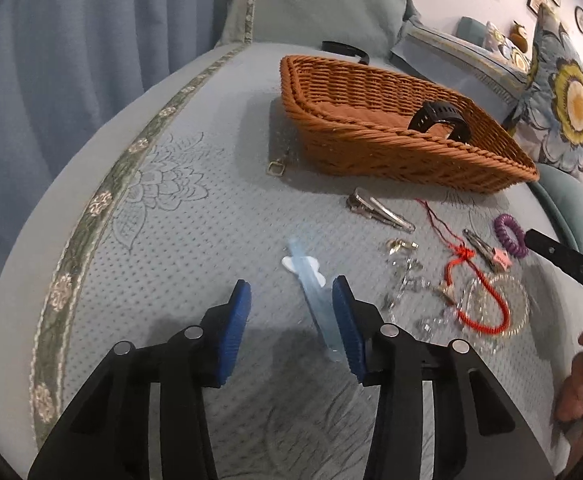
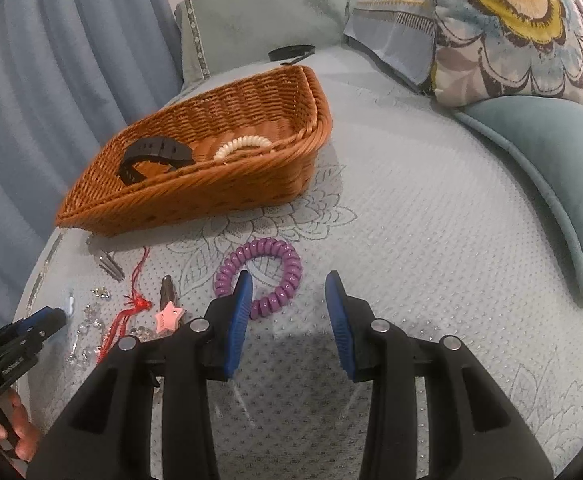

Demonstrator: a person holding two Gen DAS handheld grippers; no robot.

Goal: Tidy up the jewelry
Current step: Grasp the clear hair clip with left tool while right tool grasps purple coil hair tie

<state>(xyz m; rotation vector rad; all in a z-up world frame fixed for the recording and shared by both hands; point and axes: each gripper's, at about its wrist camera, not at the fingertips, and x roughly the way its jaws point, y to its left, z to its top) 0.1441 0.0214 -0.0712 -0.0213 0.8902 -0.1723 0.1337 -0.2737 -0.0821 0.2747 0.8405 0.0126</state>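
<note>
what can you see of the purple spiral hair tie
The purple spiral hair tie is a glossy, plastic-looking coil closed into a ring, lying flat on the pale blue quilted cover, in front of the wicker basket. The right gripper is open just above it, and its left fingertip hides part of the ring; contact cannot be told. In the left wrist view it lies at the far right of the loose pieces.

Both hand-held grippers [image 1: 291, 320] [image 2: 287, 312] gape (nothing held).
</note>
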